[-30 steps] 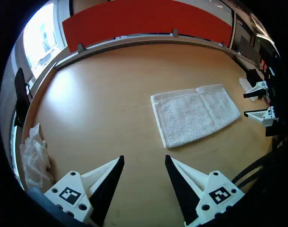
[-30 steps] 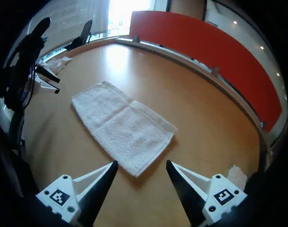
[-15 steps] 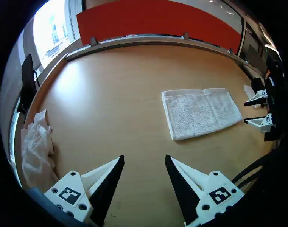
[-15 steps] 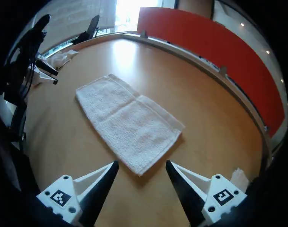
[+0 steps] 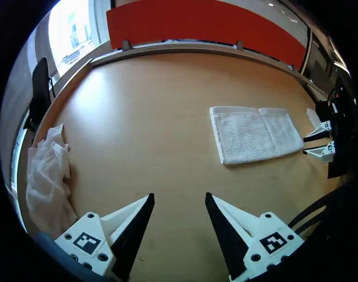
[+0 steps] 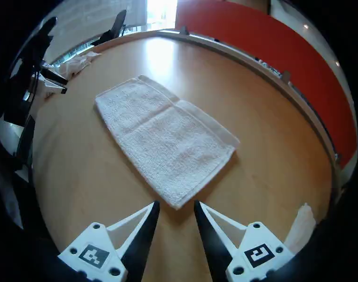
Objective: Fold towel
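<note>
1. Right gripper view: towel [image 6: 164,141] lies flat on the table [image 6: 273,188], its near corner just ahead of the right gripper [image 6: 175,210], whose fingers are narrowly apart and hold nothing.
2. Left gripper [image 5: 179,199]: fingers wide apart, well off the towel.
3. Judgement: come in low and pinch every layer at the corner before lifting.

Wooden table [image 5: 146,122]; red partition [image 5: 202,22] behind; bright window [image 5: 75,35]; dark chair [image 5: 40,91].
</note>
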Demonstrator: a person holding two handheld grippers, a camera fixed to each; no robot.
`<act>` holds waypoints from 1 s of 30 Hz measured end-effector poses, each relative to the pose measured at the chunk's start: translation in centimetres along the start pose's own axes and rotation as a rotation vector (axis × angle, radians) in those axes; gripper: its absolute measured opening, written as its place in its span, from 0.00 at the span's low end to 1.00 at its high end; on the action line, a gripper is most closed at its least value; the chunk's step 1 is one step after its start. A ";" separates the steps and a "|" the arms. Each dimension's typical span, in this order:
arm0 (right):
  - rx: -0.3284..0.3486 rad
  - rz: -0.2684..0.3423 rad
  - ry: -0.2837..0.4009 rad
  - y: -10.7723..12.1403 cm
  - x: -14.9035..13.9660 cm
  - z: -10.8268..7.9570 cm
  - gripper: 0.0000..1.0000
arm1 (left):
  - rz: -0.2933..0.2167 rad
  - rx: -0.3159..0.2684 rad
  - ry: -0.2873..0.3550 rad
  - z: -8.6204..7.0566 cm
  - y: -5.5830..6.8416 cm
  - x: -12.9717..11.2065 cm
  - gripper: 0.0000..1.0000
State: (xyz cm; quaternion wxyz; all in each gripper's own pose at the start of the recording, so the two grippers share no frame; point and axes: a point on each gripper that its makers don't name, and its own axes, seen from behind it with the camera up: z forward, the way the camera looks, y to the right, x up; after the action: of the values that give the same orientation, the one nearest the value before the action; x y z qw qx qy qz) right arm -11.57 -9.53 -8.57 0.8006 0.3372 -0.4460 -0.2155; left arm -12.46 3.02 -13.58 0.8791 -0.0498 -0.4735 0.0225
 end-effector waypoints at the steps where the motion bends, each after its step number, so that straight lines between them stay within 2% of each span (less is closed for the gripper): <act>1: 0.002 0.000 -0.002 0.0 -0.1 0.0 0.53 | -0.001 0.001 -0.001 0.0 0.0 0.0 0.79; 7: 0.009 0.007 -0.014 0.0 -0.4 0.4 0.26 | -0.006 0.005 -0.003 -0.2 -0.3 -0.2 0.79; 13: 0.025 0.009 -0.021 -0.3 -0.7 0.6 0.24 | -0.010 0.010 -0.004 -0.3 -0.7 -0.2 0.79; 21: 0.031 0.008 -0.019 -0.6 -0.8 0.7 0.05 | -0.012 0.016 -0.012 -0.2 -1.0 -0.5 0.79; 30: 0.024 0.023 0.004 -0.4 -0.3 0.4 0.05 | -0.007 0.014 -0.013 -0.1 -0.8 -0.5 0.79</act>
State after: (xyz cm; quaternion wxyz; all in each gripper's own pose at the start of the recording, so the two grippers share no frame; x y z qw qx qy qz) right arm -12.09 -9.70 -8.87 0.7999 0.3420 -0.4508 -0.2002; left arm -12.64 2.16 -13.92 0.8764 -0.0417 -0.4792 0.0233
